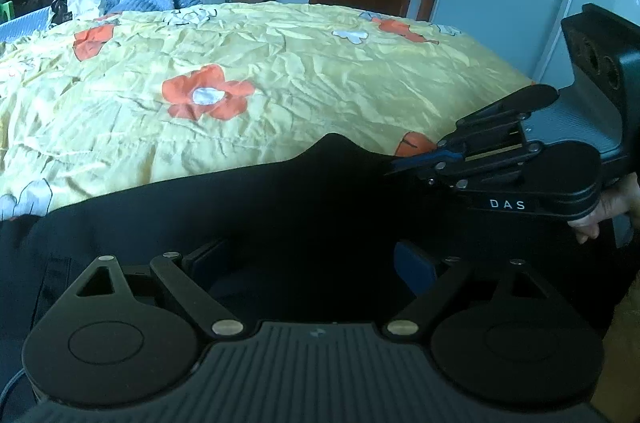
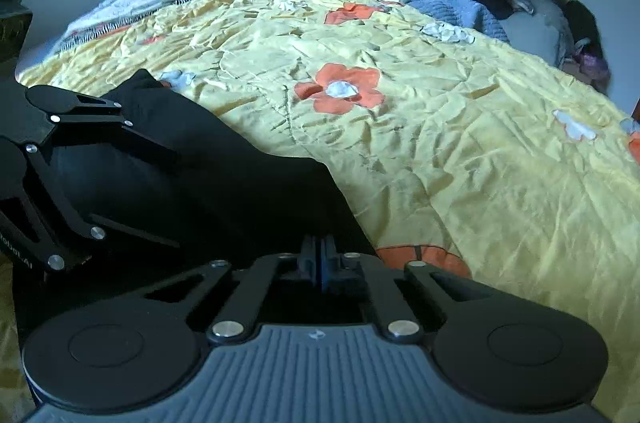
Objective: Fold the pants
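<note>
Lying black pants (image 2: 224,175), flowered yellow bedspread (image 2: 440,143)

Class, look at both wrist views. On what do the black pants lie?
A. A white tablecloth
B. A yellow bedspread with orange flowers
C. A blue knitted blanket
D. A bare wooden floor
B: the black pants lie spread along the near edge of the yellow bedspread printed with orange flowers, as the left wrist view also shows.
</note>
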{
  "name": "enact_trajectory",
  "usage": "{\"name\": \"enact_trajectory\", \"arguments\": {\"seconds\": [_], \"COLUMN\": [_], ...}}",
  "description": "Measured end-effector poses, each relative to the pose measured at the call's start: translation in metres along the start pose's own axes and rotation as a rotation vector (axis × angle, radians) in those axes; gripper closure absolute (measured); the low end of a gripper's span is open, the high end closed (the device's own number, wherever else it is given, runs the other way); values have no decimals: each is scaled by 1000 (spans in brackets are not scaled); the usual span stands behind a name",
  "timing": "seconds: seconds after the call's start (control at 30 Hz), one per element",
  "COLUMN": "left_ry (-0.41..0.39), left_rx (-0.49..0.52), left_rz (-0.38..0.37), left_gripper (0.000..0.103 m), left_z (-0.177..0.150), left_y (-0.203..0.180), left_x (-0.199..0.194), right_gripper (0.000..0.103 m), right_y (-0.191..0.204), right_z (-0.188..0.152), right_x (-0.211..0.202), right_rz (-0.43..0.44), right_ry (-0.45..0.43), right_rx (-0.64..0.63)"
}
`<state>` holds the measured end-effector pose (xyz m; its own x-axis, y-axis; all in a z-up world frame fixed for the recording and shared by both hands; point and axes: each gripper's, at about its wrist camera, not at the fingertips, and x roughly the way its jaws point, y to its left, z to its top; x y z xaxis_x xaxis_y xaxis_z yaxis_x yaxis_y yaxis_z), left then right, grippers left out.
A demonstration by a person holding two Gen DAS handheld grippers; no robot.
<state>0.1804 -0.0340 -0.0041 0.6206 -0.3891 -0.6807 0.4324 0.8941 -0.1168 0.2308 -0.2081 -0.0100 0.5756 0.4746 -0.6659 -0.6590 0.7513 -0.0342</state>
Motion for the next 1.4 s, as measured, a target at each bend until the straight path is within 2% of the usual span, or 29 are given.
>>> {"name": "enact_trajectory", "arguments": {"seconds": [0.13, 0.2, 0.3, 0.37, 0.43, 0.5, 0.6, 0.67, 0.73, 0.8, 0.9, 0.97, 1.03, 1.1, 1.2, 1.27, 1.33, 1.4], "left_ry": [-10, -11, -6, -11, -9, -4, -13, -22, -25, -23, -32, -32, -38, -46, -39, -38, -35, -38], "left_rx": [-34, -46, -43, -27, -19, -16, -23, -27, -18, 8, 38, 38, 39, 45, 40, 33, 42, 76], "left_rz": [-13, -27, -40, -46, -51, -56, -60, -64, -51, -17, 27, 29, 11, 10, 8, 1, 12, 28], "left_gripper": [12, 12, 12, 11, 11, 11, 11, 9, 8, 8, 8, 8, 7, 7, 7, 6, 5, 4], "left_z": [1, 1, -1, -3, -6, -7, -10, -12, -14, -16, -17, -17, -17, -18, -19, -20, -22, -25], "left_y": [0, -4, -11, -15, -17, -19, -25, -29, -36, -44, -53, -55, -55, -55, -56, -57, -58, -63], "left_x": [-3, -4, -5, -8, -9, -7, -5, -4, -1, 2, 3, 1, -2, -3, 1, 4, 7, 8], "right_gripper": [101, 103, 102, 102, 102, 102, 101, 101, 102, 101, 102, 101, 101, 101, 101, 101, 101, 101], "right_y": [-1, 0, -5, -7, -11, -12, -6, -3, 0, -7, -15, -23, -25, -23, -18, -22, -36, -50], "right_z": [13, 23, 32, 30, 22, 9, -18, -35, -45, -41, -27, -18, -16, -26, -55, -73, -81, -78], "right_x": [4, 12, 24, 12, -15, -42, -64, -64, -48, -38, -14, -8, -23, -51, -78, -80, -81, -72], "right_rz": [-78, -150, -151, -217, -245, -234, -117, -64, -104, -103, -143, -142, -194, -221, -195, -211, -181, -189], "right_ry": [-31, -47, -38, -81, -116, -100, 17, 83, 131, 72, 11, 6, -16, -17, 87, 136, 72, 9], "right_rx": [-5, -37, -10, 2, 38, 45, 33, 42, 36, 115, 148, 191, 195, 179, 138, 168, 268, 343]}}
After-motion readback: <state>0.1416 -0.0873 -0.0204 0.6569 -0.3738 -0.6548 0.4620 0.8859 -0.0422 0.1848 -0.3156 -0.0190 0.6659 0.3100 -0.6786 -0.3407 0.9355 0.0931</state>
